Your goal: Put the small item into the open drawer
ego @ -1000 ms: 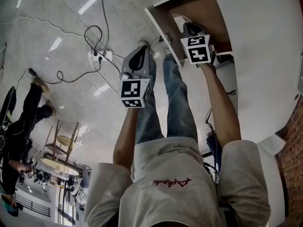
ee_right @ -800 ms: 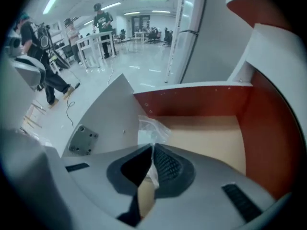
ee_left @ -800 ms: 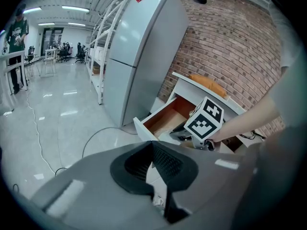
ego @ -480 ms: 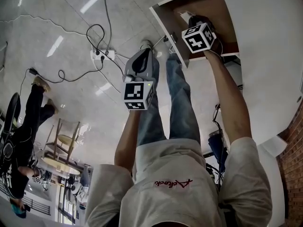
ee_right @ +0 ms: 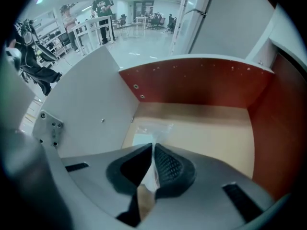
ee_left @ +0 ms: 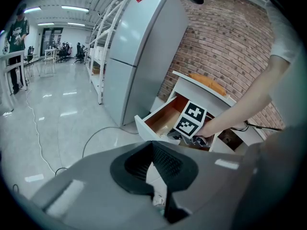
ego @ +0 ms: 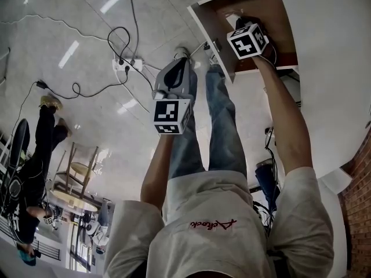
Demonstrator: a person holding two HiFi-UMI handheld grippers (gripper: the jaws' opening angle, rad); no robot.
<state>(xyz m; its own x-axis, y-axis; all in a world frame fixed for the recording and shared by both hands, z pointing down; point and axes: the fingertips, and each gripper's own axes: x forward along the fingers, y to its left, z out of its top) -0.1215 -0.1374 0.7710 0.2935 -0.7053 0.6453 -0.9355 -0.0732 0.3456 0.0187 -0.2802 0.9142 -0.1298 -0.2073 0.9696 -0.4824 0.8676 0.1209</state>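
The white-fronted drawer (ego: 203,30) stands pulled open, its wooden floor (ee_right: 211,128) bare but for the bag. My right gripper (ego: 243,30) reaches inside it, jaws shut on a small clear plastic bag (ee_right: 148,133) whose free end droops onto the drawer floor near the left wall. In the left gripper view the open drawer (ee_left: 160,116) and the right gripper's marker cube (ee_left: 191,119) show ahead. My left gripper (ego: 181,57) hovers outside the drawer front, over the floor, jaws shut with nothing held.
The drawer's white left wall (ee_right: 91,109) and red-brown back wall (ee_right: 192,83) close in around the right gripper. A power strip with cables (ego: 124,63) lies on the floor. A tall fridge (ee_left: 139,56) stands beside the cabinet. A person (ego: 35,155) stands far left.
My right gripper has moved further into the drawer with the bag. The left gripper has barely shifted.
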